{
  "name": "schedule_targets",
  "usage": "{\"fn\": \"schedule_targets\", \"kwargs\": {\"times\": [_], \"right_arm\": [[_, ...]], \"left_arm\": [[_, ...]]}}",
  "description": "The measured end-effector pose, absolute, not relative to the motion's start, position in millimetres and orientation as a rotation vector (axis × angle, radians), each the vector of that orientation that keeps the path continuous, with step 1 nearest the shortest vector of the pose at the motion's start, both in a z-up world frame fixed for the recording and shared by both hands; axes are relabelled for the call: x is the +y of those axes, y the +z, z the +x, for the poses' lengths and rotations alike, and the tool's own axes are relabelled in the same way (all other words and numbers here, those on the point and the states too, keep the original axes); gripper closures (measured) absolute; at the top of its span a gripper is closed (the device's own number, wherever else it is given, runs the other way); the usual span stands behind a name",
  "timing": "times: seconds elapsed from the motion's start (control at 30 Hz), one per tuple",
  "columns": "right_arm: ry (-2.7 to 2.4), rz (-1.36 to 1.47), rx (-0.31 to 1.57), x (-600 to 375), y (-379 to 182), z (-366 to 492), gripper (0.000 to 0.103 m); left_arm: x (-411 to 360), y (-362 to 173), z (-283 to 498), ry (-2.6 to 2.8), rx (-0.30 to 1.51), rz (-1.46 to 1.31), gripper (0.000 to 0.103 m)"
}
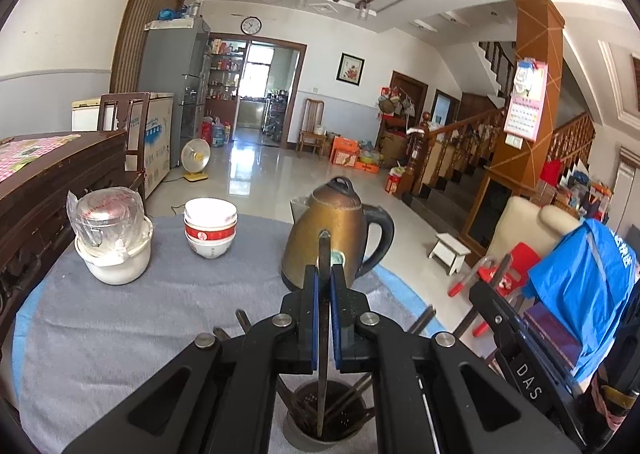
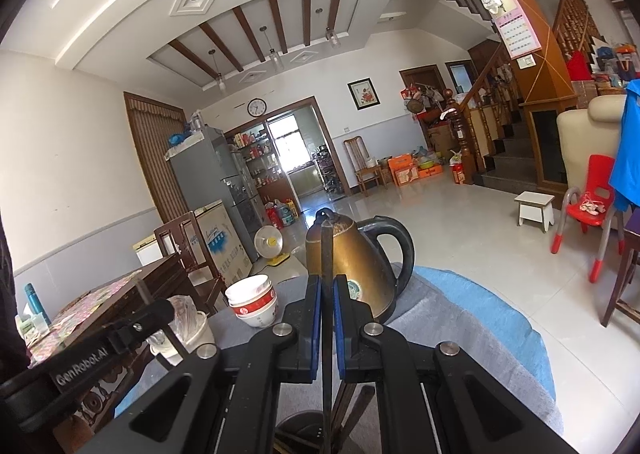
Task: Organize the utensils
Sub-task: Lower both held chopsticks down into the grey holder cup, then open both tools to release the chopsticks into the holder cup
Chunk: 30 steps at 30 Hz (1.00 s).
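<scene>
In the left wrist view my left gripper [image 1: 325, 274] is shut on a dark chopstick [image 1: 323, 250] held upright. Its lower end reaches into a perforated metal utensil holder [image 1: 304, 430] just below, where several other dark sticks lean. In the right wrist view my right gripper [image 2: 328, 282] is shut on a second dark chopstick [image 2: 327, 246], also upright, above the same holder [image 2: 298, 434] at the bottom edge. The right gripper [image 1: 480, 292] shows at the right of the left view. The left gripper [image 2: 164, 310] shows at the left of the right view.
A brass kettle [image 1: 336, 230] with a black handle stands just beyond the holder on the grey cloth-covered table [image 1: 120, 334]. Stacked red-and-white bowls [image 1: 210, 230] and a white pot with a bagged glass jar [image 1: 114, 250] sit further left. A dark wooden cabinet [image 1: 48, 189] borders the table's left.
</scene>
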State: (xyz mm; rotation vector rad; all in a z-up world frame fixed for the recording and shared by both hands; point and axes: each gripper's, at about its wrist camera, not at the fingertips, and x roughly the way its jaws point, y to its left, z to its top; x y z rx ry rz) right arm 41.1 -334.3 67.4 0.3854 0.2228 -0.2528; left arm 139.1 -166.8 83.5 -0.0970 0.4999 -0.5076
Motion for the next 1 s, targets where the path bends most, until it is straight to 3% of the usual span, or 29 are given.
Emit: {"fn": "schedule_targets", "kwargs": {"times": [1.0], "right_arm": [[-0.173,0.392,0.236,-320.4,65.8,30.5,0.096]], "left_arm": [[-158.1,58.1,120.3,-0.443,0.581,-0.038,0.097]]}}
